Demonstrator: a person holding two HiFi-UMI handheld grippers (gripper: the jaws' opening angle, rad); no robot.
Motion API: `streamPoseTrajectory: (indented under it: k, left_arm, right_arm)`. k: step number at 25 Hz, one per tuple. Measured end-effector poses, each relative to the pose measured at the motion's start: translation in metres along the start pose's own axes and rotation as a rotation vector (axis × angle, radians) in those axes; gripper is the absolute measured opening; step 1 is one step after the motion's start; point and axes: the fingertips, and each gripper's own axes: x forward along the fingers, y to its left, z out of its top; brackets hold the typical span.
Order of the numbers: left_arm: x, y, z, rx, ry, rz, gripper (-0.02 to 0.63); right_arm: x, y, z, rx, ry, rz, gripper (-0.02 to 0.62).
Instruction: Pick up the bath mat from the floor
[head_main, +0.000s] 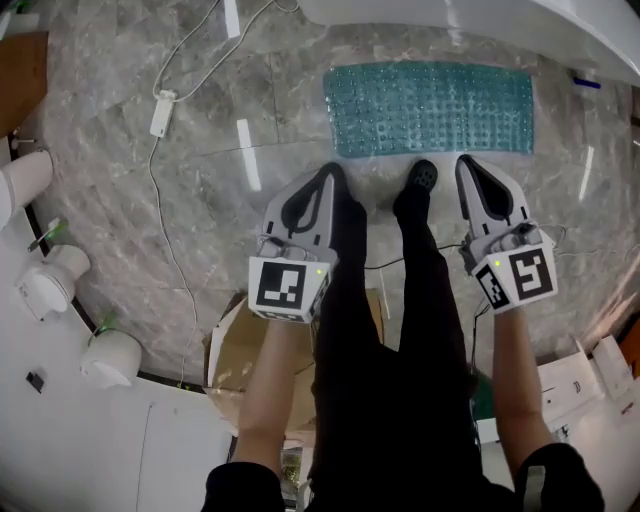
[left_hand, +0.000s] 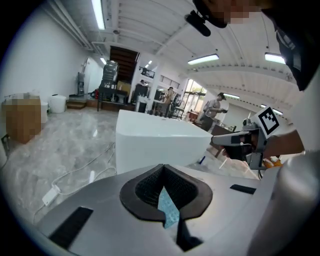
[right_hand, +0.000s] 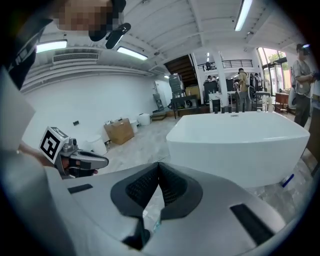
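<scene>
Hovering beside the mat, we are holding left gripper and right gripper closed, empty; judging it light and floppy, we are favouring its near edge.

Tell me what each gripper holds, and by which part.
Nothing is held. The left gripper and right gripper are both shut and empty; the bath mat lies flat on the floor, ungripped.

Teal dotted bath mat, grey marbled floor
</scene>
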Motion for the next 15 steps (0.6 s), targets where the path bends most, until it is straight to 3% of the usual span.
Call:
streamPoseTrajectory:
  k: [6, 11, 15]
  left_arm:
    - [0.083, 0.016, -0.128, -0.098, 0.113, 0.046, 0.008]
    - [0.152, 0.038, -0.212, -0.195, 0.063, 0.142, 0.008]
    - [0.200, 0.052, -0.279, -0.222, 0.103, 0.133, 0.008]
  right_arm:
    - [0.076, -0.026, -0.106, 0.003, 0.072, 0.070, 0.012]
    - [0.123, -0.050, -0.198, 0.060, 0.114, 0.060, 0.012]
    - [0.165, -0.061, -0.258, 0.050, 0.139, 0.059, 0.011]
